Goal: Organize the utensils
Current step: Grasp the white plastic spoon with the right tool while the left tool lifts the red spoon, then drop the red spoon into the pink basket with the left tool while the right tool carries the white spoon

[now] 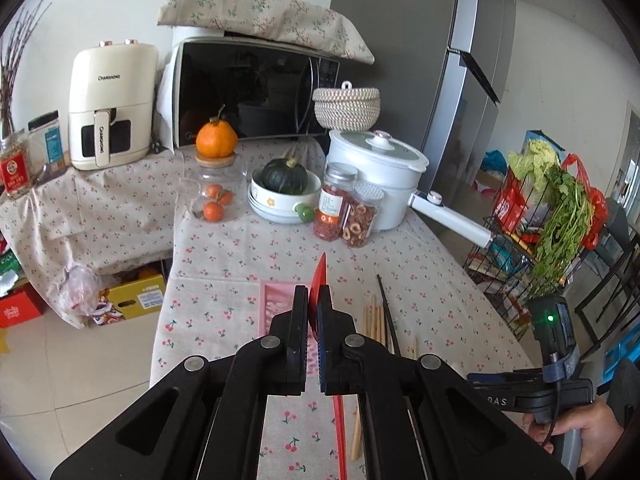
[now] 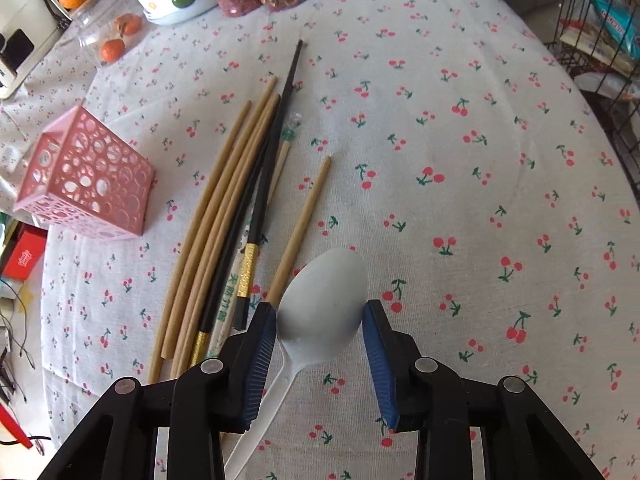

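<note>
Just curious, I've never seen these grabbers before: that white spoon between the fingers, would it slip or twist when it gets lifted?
Probably light: the white plastic spoon looks thin. The fingers press its rounded, smooth bowl at the edges, so it may slip or pivot. Its long thin handle hangs free below, which could swing it.

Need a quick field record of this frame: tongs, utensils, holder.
left tongs: shut on a thin red plastic utensil
right tongs: pads on either side of the white plastic spoon bowl
loose utensils: tan wooden chopsticks and black gold-banded chopsticks lying on the cherry-print tablecloth
holder: pink perforated plastic basket, tipped on its side, left of the chopsticks
</note>
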`<action>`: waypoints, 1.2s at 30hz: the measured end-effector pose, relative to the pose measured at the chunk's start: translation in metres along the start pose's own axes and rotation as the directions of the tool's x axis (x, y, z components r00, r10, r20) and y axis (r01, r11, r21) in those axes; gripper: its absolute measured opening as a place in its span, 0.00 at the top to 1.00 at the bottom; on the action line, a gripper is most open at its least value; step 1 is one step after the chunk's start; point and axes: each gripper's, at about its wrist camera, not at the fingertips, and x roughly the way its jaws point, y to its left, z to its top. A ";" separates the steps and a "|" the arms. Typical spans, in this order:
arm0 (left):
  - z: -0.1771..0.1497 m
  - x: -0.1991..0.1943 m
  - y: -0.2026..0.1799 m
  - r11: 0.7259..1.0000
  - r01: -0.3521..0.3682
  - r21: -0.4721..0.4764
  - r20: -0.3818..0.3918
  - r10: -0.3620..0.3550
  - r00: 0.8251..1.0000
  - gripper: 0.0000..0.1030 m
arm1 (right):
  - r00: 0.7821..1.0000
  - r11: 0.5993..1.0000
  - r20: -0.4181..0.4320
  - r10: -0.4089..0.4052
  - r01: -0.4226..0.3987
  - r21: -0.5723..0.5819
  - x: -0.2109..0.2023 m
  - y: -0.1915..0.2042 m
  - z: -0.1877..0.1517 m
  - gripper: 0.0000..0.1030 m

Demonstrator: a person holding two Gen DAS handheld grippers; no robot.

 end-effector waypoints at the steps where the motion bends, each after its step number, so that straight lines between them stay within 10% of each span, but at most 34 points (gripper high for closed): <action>1: 0.004 -0.003 0.001 1.000 -0.012 -0.004 0.040 0.012 0.999 0.97 | 1.000 1.000 0.030 0.002 -0.002 -0.006 -0.009 0.001 0.000 0.63; 8: 0.028 -0.004 0.006 0.993 -0.114 -0.035 0.330 0.119 0.937 0.97 | 0.975 0.999 0.220 0.007 0.002 -0.044 -0.052 0.019 0.002 0.62; 18: 0.039 0.039 0.004 0.962 -0.266 -0.060 0.484 0.261 0.835 0.97 | 0.967 0.999 0.253 0.011 0.002 -0.054 -0.048 0.031 0.010 0.62; 26: 0.021 0.076 0.000 0.952 -0.306 0.017 0.449 0.267 0.853 0.97 | 0.959 0.997 0.283 -0.011 0.031 -0.064 -0.044 0.039 0.013 0.62; 36: 0.012 0.073 0.016 0.977 -0.210 -0.022 0.236 0.209 0.949 0.88 | 0.915 0.996 0.399 -0.062 0.079 -0.027 -0.064 0.047 0.016 0.62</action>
